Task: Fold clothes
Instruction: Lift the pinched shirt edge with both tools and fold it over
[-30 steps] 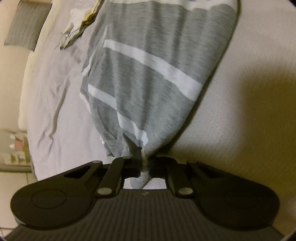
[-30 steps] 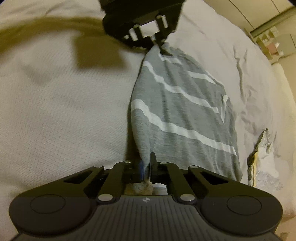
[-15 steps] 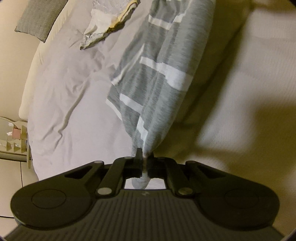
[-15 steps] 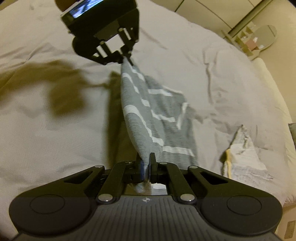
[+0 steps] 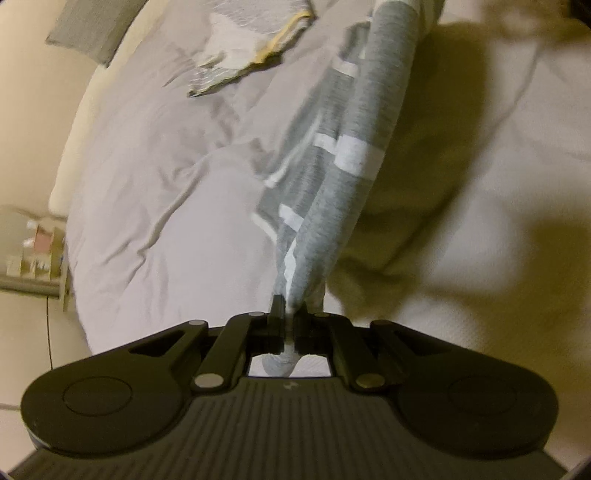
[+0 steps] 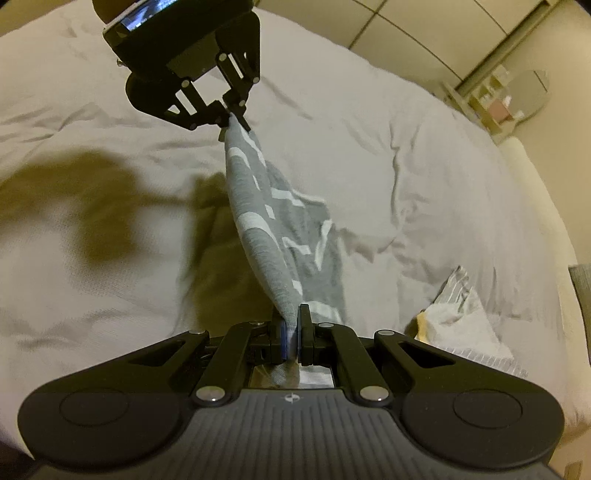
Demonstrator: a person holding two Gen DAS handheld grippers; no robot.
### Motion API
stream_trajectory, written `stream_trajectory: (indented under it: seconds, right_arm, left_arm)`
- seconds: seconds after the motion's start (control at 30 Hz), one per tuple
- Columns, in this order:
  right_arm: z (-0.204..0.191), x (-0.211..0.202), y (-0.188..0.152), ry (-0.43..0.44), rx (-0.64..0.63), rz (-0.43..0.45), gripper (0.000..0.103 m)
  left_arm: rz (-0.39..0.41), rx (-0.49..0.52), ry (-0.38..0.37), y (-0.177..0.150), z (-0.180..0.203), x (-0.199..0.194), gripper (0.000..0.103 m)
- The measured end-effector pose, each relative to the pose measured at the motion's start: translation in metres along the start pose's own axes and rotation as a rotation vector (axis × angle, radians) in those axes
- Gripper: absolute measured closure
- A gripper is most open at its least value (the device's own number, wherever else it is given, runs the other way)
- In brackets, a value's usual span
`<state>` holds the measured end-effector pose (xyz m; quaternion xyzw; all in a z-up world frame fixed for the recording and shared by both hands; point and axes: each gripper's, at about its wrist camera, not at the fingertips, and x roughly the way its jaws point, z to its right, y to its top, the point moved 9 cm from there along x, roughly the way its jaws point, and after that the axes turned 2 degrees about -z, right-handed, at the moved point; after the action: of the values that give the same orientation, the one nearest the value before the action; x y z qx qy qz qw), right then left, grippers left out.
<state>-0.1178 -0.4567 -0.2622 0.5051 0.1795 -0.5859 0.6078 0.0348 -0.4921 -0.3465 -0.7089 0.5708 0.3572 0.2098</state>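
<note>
Hanging between two grippers above a bed: one grey garment with white stripes (image 6: 258, 236), bunched into a long sagging band, its lower folds trailing toward the bedding.

Left gripper (image 5: 289, 314): jaws pinched tight on one end of the garment, a tuft of cloth showing behind the fingers. Seen from the right wrist view, it (image 6: 231, 120) is raised, pointing down and toward the camera.

Right gripper (image 6: 293, 321): jaws closed on the opposite end, cloth squeezed between the pads; held low, facing the left gripper.

Open room: broad bare stretch of bedcover to the shadowed side of the garment; a second crumpled item, pale cloth with a yellow edge (image 5: 251, 55), lies apart on the other side, nearer the mattress edge.

Surface: pale grey bedcover (image 6: 424, 155), creased, with dark shadows of the grippers. Grey pillow (image 5: 88, 29) at one corner.

Room: cream floor, small shelf unit (image 5: 33, 254) beside the bed, panelled wall (image 6: 424, 26) behind.
</note>
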Motion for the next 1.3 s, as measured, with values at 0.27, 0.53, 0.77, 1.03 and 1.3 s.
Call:
stream_trajectory:
  seconds: [0.27, 0.53, 0.77, 1.03, 1.3]
  right_arm:
    - [0.059, -0.035, 0.004, -0.022, -0.089, 0.100, 0.100]
    - [0.097, -0.084, -0.015, -0.156, -0.119, 0.124, 0.100]
    - [0.136, -0.118, -0.052, -0.231, -0.071, 0.100, 0.101]
    - [0.242, -0.102, -0.105, -0.258, -0.048, 0.114, 0.101]
    - [0.410, -0.035, -0.136, -0.300, -0.186, 0.216, 0.101]
  left_arm:
    - [-0.035, -0.127, 0.049, 0.024, -0.033, -0.051, 0.101]
    - [0.065, -0.129, 0.108, 0.071, -0.054, -0.093, 0.101]
    - [0.159, -0.117, 0.151, 0.138, -0.079, -0.114, 0.101]
    - [0.185, -0.135, 0.199, 0.243, -0.144, -0.078, 0.101]
    - [0.089, -0.284, 0.278, 0.343, -0.236, 0.002, 0.101]
